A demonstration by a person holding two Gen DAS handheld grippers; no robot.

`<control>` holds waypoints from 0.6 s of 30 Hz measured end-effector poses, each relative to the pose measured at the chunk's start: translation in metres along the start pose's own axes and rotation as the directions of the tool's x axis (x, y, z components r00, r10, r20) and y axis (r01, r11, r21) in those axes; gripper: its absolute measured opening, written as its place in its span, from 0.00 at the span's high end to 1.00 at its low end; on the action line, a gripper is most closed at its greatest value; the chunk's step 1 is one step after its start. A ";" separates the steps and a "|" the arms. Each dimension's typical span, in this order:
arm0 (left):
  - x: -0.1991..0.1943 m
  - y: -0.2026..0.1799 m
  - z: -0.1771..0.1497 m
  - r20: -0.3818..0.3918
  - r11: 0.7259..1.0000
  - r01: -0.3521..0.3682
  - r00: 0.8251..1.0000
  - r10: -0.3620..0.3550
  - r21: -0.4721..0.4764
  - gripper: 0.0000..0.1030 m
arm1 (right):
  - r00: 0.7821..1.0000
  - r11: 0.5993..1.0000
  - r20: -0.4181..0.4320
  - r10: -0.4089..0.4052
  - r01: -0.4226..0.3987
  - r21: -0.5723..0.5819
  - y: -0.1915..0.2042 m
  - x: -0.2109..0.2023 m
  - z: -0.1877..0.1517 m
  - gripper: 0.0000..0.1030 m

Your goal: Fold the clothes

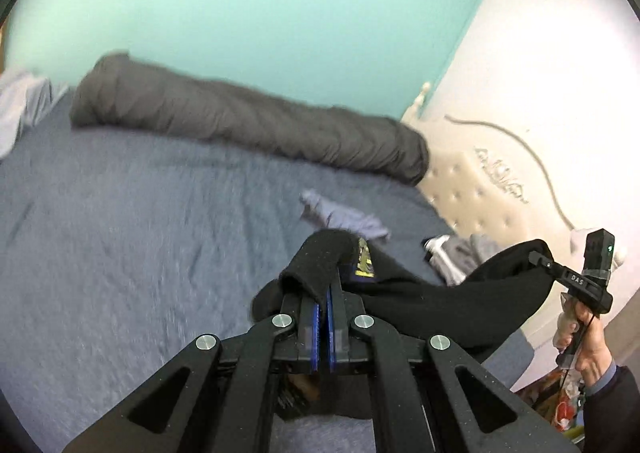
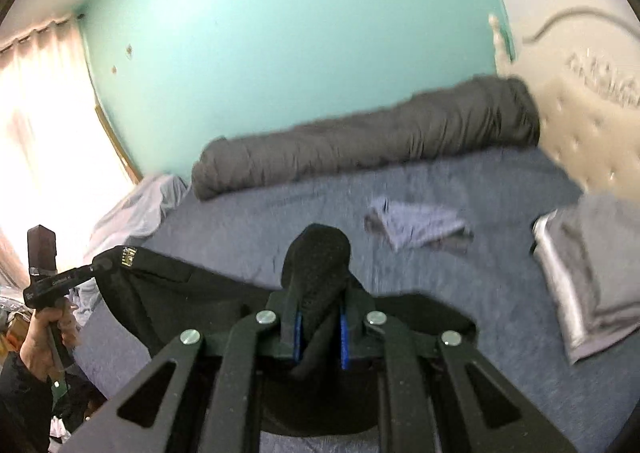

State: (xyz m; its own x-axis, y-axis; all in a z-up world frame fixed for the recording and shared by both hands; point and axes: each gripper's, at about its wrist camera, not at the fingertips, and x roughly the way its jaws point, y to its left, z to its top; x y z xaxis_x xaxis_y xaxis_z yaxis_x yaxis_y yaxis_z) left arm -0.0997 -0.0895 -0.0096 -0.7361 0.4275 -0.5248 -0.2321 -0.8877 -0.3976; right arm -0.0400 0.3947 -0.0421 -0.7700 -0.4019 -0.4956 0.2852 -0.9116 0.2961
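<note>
A black garment (image 1: 432, 301) hangs stretched in the air above the blue bed (image 1: 120, 233), held at two edge points. My left gripper (image 1: 322, 293) is shut on one bunched edge, with a yellow-printed label (image 1: 364, 261) right beside it. In the left wrist view, my right gripper (image 1: 536, 256) pinches the other end, held by a hand (image 1: 588, 345). In the right wrist view, the right gripper (image 2: 320, 293) is shut on a thick fold of the black garment (image 2: 180, 293). The left gripper (image 2: 100, 265) grips the far left end by the label (image 2: 129, 255). Cloth hides both grippers' fingertips.
A rolled dark grey blanket (image 1: 248, 125) lies along the teal wall. A small crumpled blue-grey garment (image 2: 416, 225) rests mid-bed. Folded grey clothes (image 2: 592, 265) are stacked near the cream tufted headboard (image 1: 480, 189). A pale sheet (image 2: 136, 209) is bunched at the far left corner.
</note>
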 end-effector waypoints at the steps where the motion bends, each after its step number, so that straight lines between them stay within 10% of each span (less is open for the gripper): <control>1: -0.007 -0.003 0.007 0.011 1.000 -0.004 1.000 0.004 0.005 0.98 | 1.000 1.000 0.015 0.001 -0.001 -0.009 0.004 -0.010 0.008 0.88; 10: -0.034 0.013 0.031 0.025 0.996 -0.087 0.996 0.087 -0.005 0.98 | 0.991 0.995 -0.127 0.038 -0.049 -0.081 0.038 0.022 -0.022 0.88; 18: 0.033 0.112 -0.039 -0.143 0.968 -0.233 0.965 0.219 -0.091 0.98 | 0.908 0.992 -0.411 0.084 -0.117 -0.056 0.055 0.160 -0.145 0.88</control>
State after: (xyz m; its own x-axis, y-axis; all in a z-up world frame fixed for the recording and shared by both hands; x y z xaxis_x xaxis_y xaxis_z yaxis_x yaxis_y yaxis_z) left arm -0.1252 -0.1678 -0.1008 -0.6701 0.2430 -0.7013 0.0043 -0.9436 -0.3311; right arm -0.0649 0.2678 -0.2233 -0.4407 -0.4766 -0.7607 0.4045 -0.8619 0.3057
